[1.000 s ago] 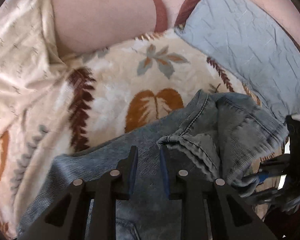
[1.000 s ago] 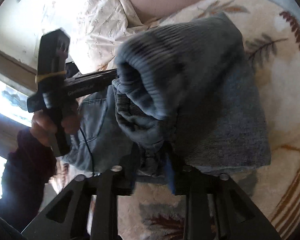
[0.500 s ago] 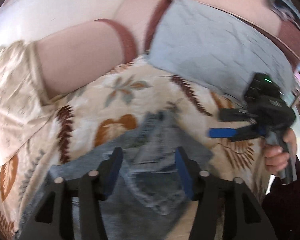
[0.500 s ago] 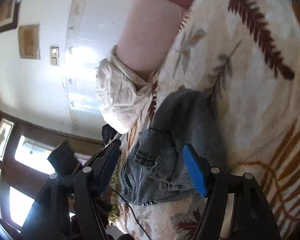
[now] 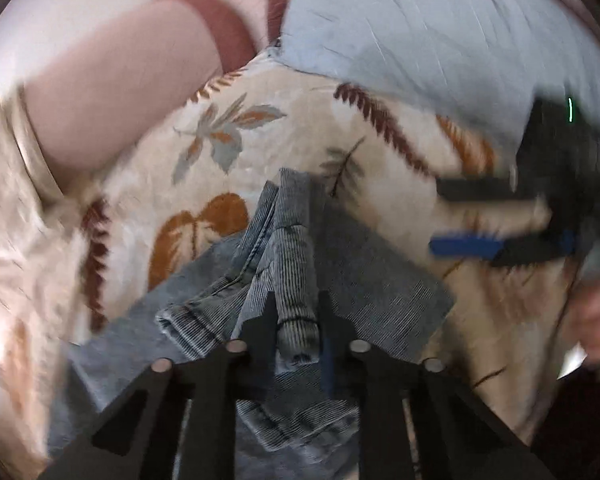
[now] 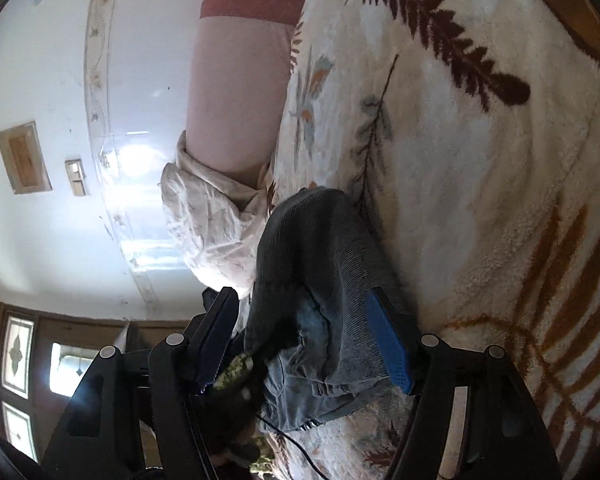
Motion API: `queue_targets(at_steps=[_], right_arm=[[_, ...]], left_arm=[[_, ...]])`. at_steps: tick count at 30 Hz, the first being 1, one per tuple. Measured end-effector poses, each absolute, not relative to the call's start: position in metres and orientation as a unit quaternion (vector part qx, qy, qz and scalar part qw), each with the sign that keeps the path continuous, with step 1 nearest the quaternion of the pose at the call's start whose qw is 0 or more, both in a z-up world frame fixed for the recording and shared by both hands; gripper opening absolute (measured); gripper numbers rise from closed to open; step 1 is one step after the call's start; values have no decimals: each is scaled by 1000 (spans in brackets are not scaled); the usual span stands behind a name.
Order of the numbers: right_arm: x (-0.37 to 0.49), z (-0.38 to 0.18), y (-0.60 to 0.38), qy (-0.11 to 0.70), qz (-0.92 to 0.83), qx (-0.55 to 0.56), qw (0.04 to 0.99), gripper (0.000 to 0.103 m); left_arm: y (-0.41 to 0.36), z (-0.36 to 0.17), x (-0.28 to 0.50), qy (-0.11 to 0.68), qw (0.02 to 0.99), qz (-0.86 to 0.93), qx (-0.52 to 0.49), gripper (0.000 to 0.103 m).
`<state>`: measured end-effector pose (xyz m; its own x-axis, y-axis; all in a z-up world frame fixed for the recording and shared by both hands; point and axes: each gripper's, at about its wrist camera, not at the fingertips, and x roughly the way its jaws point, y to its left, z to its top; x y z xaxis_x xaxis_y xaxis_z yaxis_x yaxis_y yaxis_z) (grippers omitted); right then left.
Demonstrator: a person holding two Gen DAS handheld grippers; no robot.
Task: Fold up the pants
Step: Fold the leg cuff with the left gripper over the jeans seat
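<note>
The blue denim pants [image 5: 300, 276] lie partly folded in a bunch on a cream leaf-patterned blanket [image 5: 172, 184]. My left gripper [image 5: 298, 320] is shut on a raised fold of the pants, which runs up between its fingers. My right gripper [image 6: 304, 340] is open and empty, held above the pants [image 6: 320, 272] with its jaws wide on either side of the heap. It also shows in the left wrist view [image 5: 472, 220], off to the right of the pants, blurred by motion.
A pink bolster [image 5: 112, 92] and a light blue pillow [image 5: 440, 32] lie at the far end of the bed. A crumpled cream sheet [image 6: 208, 220] lies beside the bolster. A wall and a door with glass panes [image 6: 20, 364] stand to the left.
My left gripper was open half a second ago and has closed on a fold of the pants. My right gripper let go a second ago and stays open, clear of the cloth.
</note>
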<state>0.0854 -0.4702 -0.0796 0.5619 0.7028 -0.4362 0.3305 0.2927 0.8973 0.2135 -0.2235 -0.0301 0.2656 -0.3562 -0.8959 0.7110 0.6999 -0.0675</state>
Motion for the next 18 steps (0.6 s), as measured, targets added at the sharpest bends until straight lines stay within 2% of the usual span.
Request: queue_targets(at_steps=[4, 6, 10, 12, 14, 18], right_arm=[[88, -78, -465, 455, 145, 571, 667, 66], [88, -77, -466, 456, 142, 570, 669, 66], [88, -76, -462, 459, 143, 567, 669, 66], [88, -73, -460, 460, 149, 562, 672, 66], [87, -67, -459, 456, 150, 554, 680, 66], [90, -59, -450, 451, 164, 544, 688, 66]], left_arm=[[-200, 3, 247, 564, 713, -411, -65, 17], [-188, 5, 264, 577, 706, -392, -122, 17], [-156, -42, 283, 631, 723, -256, -119, 17], [-136, -58, 278, 629, 729, -237, -131, 18], [-119, -62, 265, 619, 733, -240, -146, 26], [-106, -53, 233, 591, 756, -251, -128, 29]])
